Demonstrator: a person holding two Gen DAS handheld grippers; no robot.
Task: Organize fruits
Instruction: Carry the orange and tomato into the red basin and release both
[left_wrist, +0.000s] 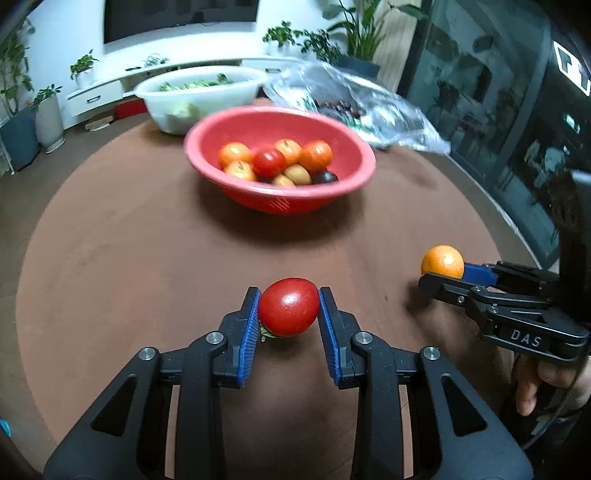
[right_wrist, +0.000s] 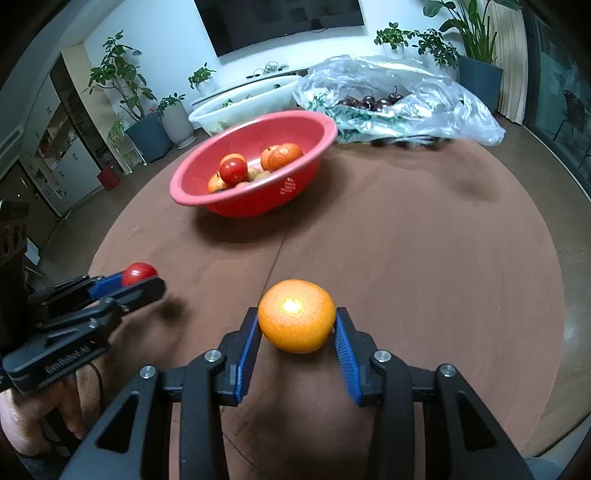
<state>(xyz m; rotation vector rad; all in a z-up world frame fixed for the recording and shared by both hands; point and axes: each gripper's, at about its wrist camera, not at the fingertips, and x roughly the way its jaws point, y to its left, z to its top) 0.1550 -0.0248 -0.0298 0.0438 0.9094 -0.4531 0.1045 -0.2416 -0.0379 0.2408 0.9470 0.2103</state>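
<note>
- Low centre of the left wrist view: left gripper (left_wrist: 289, 308) clamped on a red tomato (left_wrist: 289, 307); both blue pads press its sides; fruit held clear above the brown round table (left_wrist: 110, 258)
- Low centre of the right wrist view: right gripper (right_wrist: 297, 325) closed on an orange mandarin (right_wrist: 296, 316); pads touch both flanks; fingers stand a little wider than the left pair
- Right edge of the left wrist view: right gripper seen side-on, mandarin at its tip, a hand (left_wrist: 546, 384) on the grip below
- Upper centre of both views: red bowl (left_wrist: 236, 192) on the table, holding mandarins, a tomato and a dark fruit
- Behind the bowl: white basin (left_wrist: 207, 92) with greens; clear plastic bag (right_wrist: 424, 92) with dark cherries to its right
</note>
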